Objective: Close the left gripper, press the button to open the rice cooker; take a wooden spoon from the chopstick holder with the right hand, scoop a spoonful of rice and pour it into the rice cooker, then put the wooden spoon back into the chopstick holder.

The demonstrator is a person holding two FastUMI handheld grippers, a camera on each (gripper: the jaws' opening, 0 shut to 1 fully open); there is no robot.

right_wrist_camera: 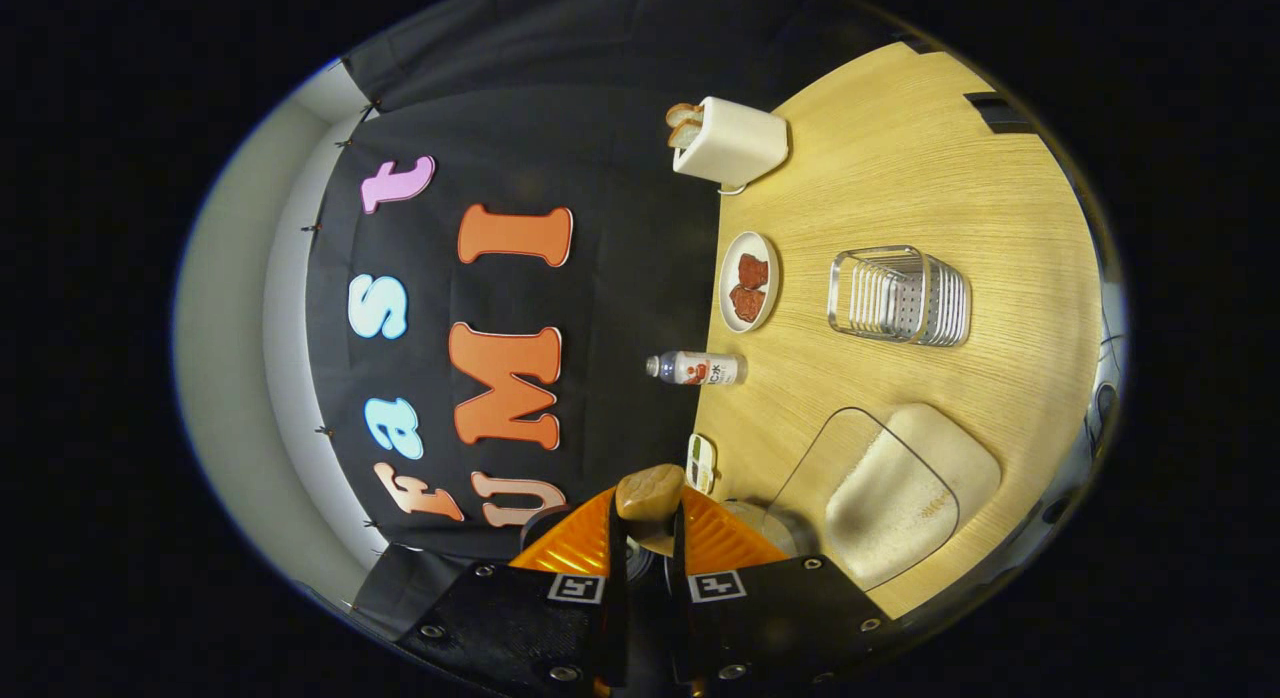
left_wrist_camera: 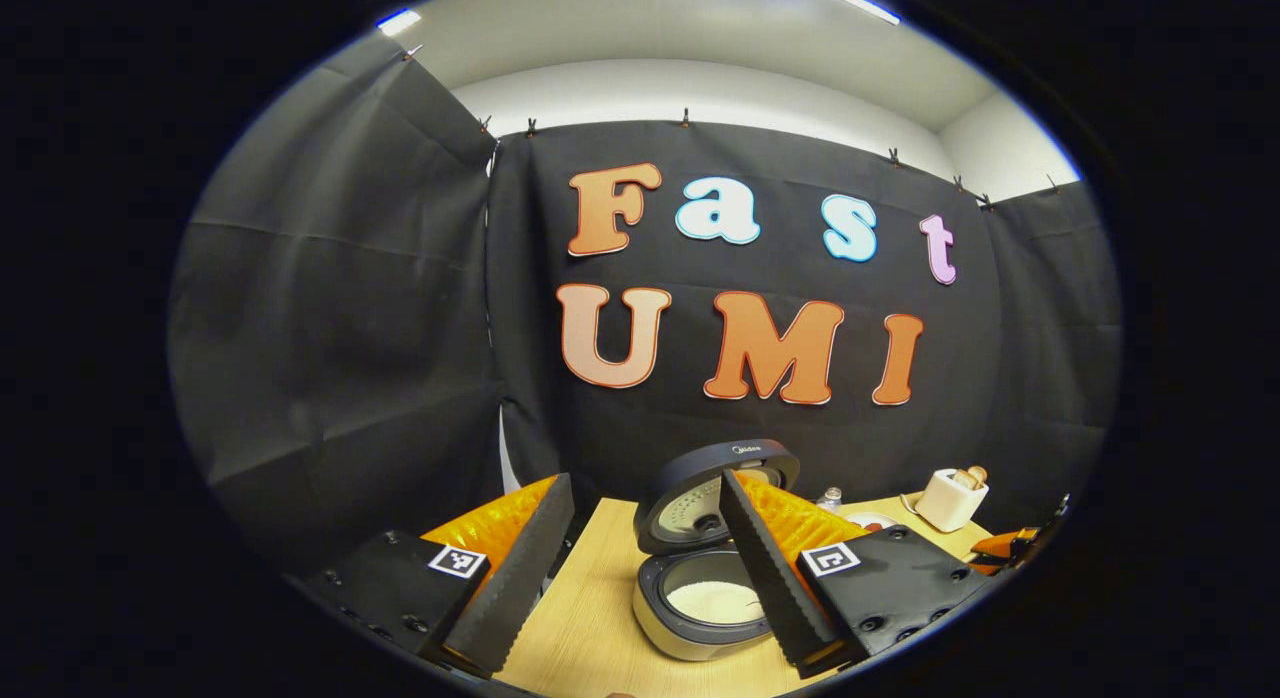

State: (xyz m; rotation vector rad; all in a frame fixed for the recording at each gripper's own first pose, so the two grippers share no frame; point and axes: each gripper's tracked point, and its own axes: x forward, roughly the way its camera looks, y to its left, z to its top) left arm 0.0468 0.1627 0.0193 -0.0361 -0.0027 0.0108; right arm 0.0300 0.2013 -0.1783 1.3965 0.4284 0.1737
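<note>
On the table (right_wrist_camera: 900, 158) we've got the rice cooker (left_wrist_camera: 700, 578) open with rice inside, left gripper (left_wrist_camera: 640, 578) spread wide before it. Our right gripper (right_wrist_camera: 648, 523) pinches the wooden spoon (right_wrist_camera: 650, 493), with a rice container (right_wrist_camera: 890, 488), rack (right_wrist_camera: 900, 296), plate (right_wrist_camera: 728, 278), bottle (right_wrist_camera: 695, 368) and toaster (right_wrist_camera: 735, 143) nearby.

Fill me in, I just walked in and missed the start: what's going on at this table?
A person is working with two handheld grippers. The rice cooker already stands open on the wooden table, lid up, with white rice in its pot. The left gripper hangs open in front of it, holding nothing. The right gripper is shut on the wooden spoon, turned sideways over the table near a clear container of rice.
</note>
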